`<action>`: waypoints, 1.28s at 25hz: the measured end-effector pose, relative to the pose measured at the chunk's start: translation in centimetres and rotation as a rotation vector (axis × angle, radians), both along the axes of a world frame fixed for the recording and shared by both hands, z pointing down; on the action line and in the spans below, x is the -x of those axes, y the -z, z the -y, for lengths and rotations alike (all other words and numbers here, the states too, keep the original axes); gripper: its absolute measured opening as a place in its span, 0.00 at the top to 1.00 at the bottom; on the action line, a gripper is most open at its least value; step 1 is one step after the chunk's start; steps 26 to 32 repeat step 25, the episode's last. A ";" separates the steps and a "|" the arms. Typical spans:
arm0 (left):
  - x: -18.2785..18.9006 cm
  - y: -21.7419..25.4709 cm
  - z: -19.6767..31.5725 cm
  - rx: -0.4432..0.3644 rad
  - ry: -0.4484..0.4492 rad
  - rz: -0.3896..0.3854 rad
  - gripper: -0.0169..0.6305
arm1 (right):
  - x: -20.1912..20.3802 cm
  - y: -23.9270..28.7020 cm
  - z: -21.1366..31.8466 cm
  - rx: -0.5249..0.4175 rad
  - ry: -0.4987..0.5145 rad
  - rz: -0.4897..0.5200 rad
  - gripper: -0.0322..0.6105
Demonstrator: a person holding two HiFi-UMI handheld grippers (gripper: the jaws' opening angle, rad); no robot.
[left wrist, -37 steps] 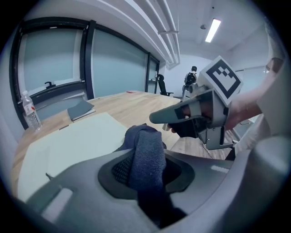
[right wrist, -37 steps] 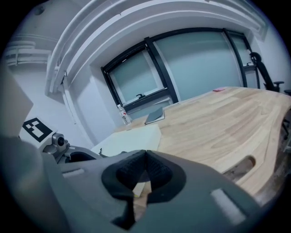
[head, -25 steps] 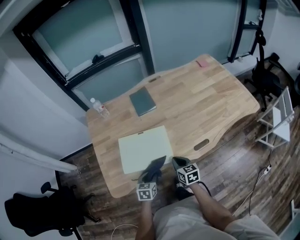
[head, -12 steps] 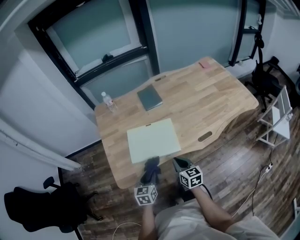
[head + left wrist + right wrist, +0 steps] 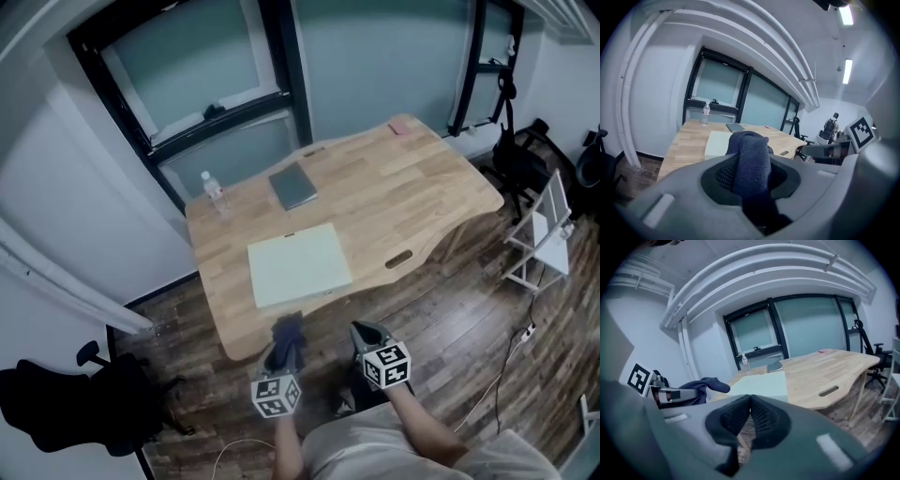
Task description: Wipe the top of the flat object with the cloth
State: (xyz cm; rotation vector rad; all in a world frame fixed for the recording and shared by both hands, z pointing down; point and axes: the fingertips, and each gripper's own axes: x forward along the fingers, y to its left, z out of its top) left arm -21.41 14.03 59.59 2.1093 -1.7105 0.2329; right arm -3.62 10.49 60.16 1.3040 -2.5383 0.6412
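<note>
My left gripper point(image 5: 286, 343) is pinching the cloth point(image 5: 750, 151), a dark bunched wad that stands up between the jaws. My right gripper point(image 5: 749, 414) is pressed together with nothing in it. Both hang off the table point(image 5: 427, 192) at its 6 o'clock edge, over the floor. The mat point(image 5: 298, 264) (the flat thing I am to wipe) lies just ahead at 12 o'clock, untouched.

What worries me:
- The cloth is a lump rather than a spread pad. I may wipe only a narrow stripe, or drag my jaw tips across the mat.
- Nothing pins the mat. A forward push could slide it toward the grey slab point(image 5: 293, 186) at 12 o'clock, or toward the bottle point(image 5: 214, 193) at 11.
- If the wad catches on the mat, it could pull out of my grip.

What I cannot make out:
- how much of the cloth sits between the jaws
- whether the mat has any dirt on it, since it is too small in the head view
- the mat's near edge in the left gripper view, which the cloth covers
- whether the slab is a laptop or a notebook
</note>
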 end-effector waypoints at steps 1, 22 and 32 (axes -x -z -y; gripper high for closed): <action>0.3 0.1 -0.3 0.001 0.013 -0.005 0.82 | -0.3 0.2 -0.1 -0.006 -0.002 -0.012 0.95; -0.6 1.7 0.1 -0.035 0.034 0.001 0.82 | -1.5 1.8 -0.1 -0.022 0.082 -0.043 0.95; -1.1 1.8 0.4 -0.042 0.025 -0.002 0.82 | -1.2 1.7 -0.2 -0.021 0.102 -0.043 0.95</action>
